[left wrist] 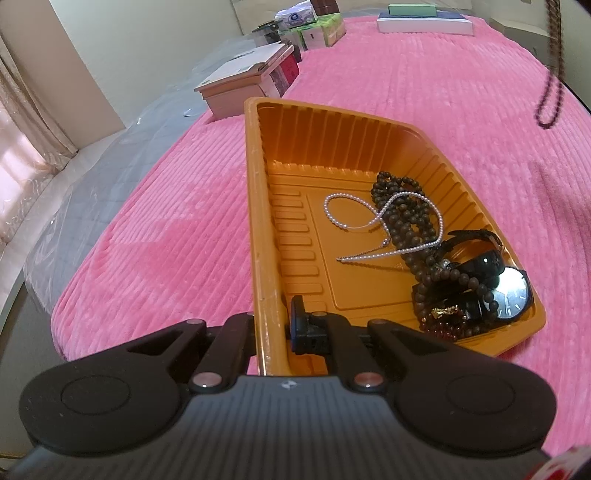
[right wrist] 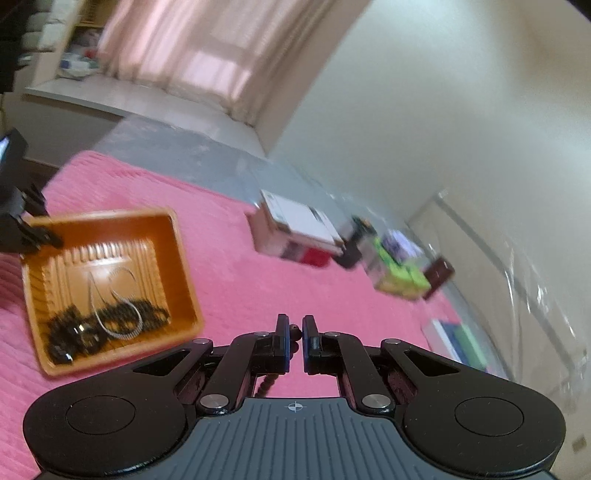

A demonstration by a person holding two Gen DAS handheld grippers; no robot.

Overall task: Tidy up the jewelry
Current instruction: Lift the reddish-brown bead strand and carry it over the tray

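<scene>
With the left gripper (left wrist: pixel 271 325) clamped on the orange tray (left wrist: pixel 255 206) rim, the right gripper (right wrist: pixel 294 341) pinched a dangling bead strand (right wrist: pixel 293 334) that could slip free if swung.

The tray (left wrist: pixel 255 221) lies on the bed (left wrist: pixel 147 229); necklaces (left wrist: pixel 399 218) and a watch (left wrist: pixel 511 291) sit in its right end; boxes (left wrist: pixel 251 81) stand behind.

A bed (left wrist: pixel 369 92) covered with a pink ribbed blanket (left wrist: pixel 147 240) carries everything. On the blanket there is an orange tray (left wrist: pixel 258 206). Near the far edge lie several boxes (left wrist: pixel 251 83) and a flat stack of books (left wrist: pixel 424 20).
</scene>
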